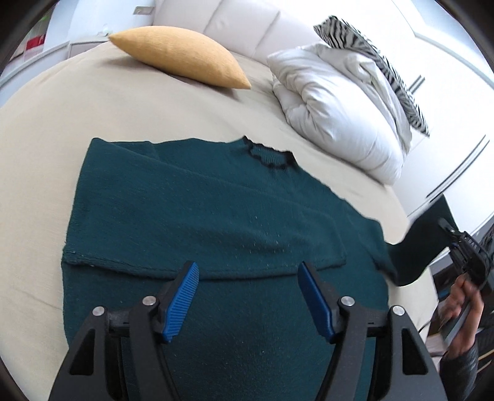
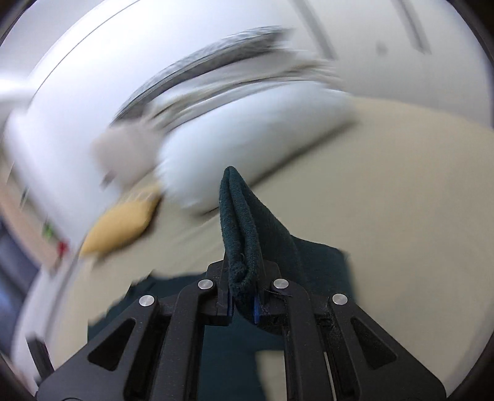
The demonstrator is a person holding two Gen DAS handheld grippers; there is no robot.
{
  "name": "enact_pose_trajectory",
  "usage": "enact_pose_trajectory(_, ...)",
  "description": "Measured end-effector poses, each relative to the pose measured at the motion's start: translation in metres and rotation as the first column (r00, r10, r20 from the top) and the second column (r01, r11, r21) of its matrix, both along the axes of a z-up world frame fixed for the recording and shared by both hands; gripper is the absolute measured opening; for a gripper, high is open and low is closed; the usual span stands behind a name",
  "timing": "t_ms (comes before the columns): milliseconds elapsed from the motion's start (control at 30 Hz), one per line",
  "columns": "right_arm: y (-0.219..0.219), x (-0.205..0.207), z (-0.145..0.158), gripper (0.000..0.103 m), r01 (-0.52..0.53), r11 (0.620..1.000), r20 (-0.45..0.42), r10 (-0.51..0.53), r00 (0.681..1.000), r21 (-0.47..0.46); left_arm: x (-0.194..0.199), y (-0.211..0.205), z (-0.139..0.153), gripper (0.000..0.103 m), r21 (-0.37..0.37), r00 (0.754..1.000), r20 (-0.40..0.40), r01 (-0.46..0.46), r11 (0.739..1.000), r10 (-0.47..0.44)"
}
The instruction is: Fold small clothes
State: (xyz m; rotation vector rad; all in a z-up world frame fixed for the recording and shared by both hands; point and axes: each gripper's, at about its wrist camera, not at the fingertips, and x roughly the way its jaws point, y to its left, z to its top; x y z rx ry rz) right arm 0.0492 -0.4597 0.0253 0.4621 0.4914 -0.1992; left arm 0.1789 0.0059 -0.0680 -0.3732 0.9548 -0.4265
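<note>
A dark teal knit sweater [image 1: 216, 216] lies flat on the beige bed [image 1: 61, 123], collar away from me, its left sleeve folded across the body. My left gripper [image 1: 247, 296] hovers open and empty over the sweater's lower part. My right gripper [image 2: 242, 296] is shut on the cuff of the right sleeve [image 2: 244, 231] and holds it lifted above the bed. In the left wrist view the right gripper [image 1: 463, 246] shows at the right edge, with the sleeve [image 1: 416, 246] stretched up to it.
A mustard pillow [image 1: 182, 55] and a white duvet [image 1: 339, 108] with a zebra-print pillow [image 1: 386, 68] lie at the head of the bed by the white headboard [image 1: 231, 21]. The bed's right edge is near the right gripper.
</note>
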Motion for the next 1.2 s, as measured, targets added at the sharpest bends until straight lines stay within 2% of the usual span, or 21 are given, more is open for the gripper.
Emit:
enact_pose_trajectory(67,0.073,0.036,-0.004,0.007,-0.155,0.982,-0.053,0.150,0.987,-0.107,0.004,0.005,-0.001,0.070,-0.030,1.000,-0.010,-0.007,1.000,0.007)
enact_pose_trajectory(133,0.131,0.068,-0.021,0.007,-0.260,0.947,-0.113,0.242,0.964,-0.186,0.006,0.009,-0.001,0.069,-0.049,1.000,-0.010,-0.011,0.999,0.010)
enact_pose_trajectory(233,0.188,0.099,-0.057,0.007,-0.358,0.914,-0.185,0.325,0.927,-0.190,0.012,0.009,-0.002,0.069,-0.070,1.000,-0.011,-0.003,0.998,0.002)
enact_pose_trajectory(300,0.210,0.112,-0.078,0.007,-0.390,0.898,-0.229,0.344,0.911,-0.203,0.018,0.006,-0.005,0.069,-0.084,1.000,-0.019,0.001,0.996,-0.003)
enact_pose_trajectory(400,0.228,0.116,-0.115,0.009,-0.403,0.905,-0.275,0.357,0.893,-0.135,0.029,-0.001,-0.016,0.069,-0.114,0.998,-0.057,0.003,0.993,-0.010)
enact_pose_trajectory(467,0.229,0.119,-0.130,0.031,-0.419,0.904,-0.318,0.373,0.872,-0.088,0.034,-0.009,-0.022,0.069,-0.125,0.997,-0.080,0.009,0.992,-0.019)
enact_pose_trajectory(500,0.226,0.117,-0.133,0.037,-0.436,0.899,-0.318,0.400,0.860,-0.047,0.036,-0.015,-0.023,0.069,-0.128,0.996,-0.082,0.018,0.992,-0.029)
enact_pose_trajectory(533,0.227,0.109,-0.134,0.051,-0.448,0.893,-0.303,0.419,0.856,-0.031,0.038,-0.021,-0.023,0.069,-0.123,0.996,-0.079,0.030,0.992,-0.040)
enact_pose_trajectory(567,0.221,0.097,-0.129,0.060,-0.460,0.888,-0.271,0.439,0.857,-0.018,0.041,-0.028,-0.023,0.069,-0.115,0.996,-0.077,0.041,0.992,-0.050)
enact_pose_trajectory(633,0.226,0.056,-0.130,0.064,-0.454,0.891,-0.229,0.439,0.869,-0.013,0.047,-0.039,-0.026,0.069,-0.103,0.994,-0.084,0.057,0.993,-0.066)
enact_pose_trajectory(700,0.210,0.030,-0.127,0.064,-0.456,0.890,-0.196,0.450,0.871,0.018,0.056,-0.051,-0.032,0.069,-0.098,0.992,-0.104,0.064,0.993,-0.074)
enact_pose_trajectory(800,0.180,-0.007,-0.129,0.064,-0.403,0.911,-0.176,0.413,0.894,0.092,0.066,-0.067,-0.039,0.063,-0.073,0.989,-0.124,0.076,0.994,-0.085)
enact_pose_trajectory(867,0.165,-0.024,-0.128,0.064,-0.366,0.924,-0.176,0.381,0.908,0.110,0.069,-0.074,-0.042,0.037,-0.041,0.987,-0.136,0.076,0.996,-0.081)
enact_pose_trajectory(967,0.127,-0.047,-0.121,0.064,-0.288,0.946,-0.141,0.308,0.941,0.149,0.070,-0.080,-0.042,0.012,-0.007,0.986,-0.137,0.096,0.995,-0.096)
enact_pose_trajectory(1067,0.096,-0.050,-0.108,0.064,-0.222,0.964,-0.099,0.237,0.966,0.144,0.066,-0.080,-0.027,0.009,0.005,0.989,-0.098,0.113,0.994,-0.112)
enact_pose_trajectory(1200,0.043,-0.040,-0.093,0.064,-0.095,0.989,-0.098,0.106,0.989,0.109,0.059,-0.070,0.012,0.009,0.025,0.993,0.033,0.114,0.993,-0.114)
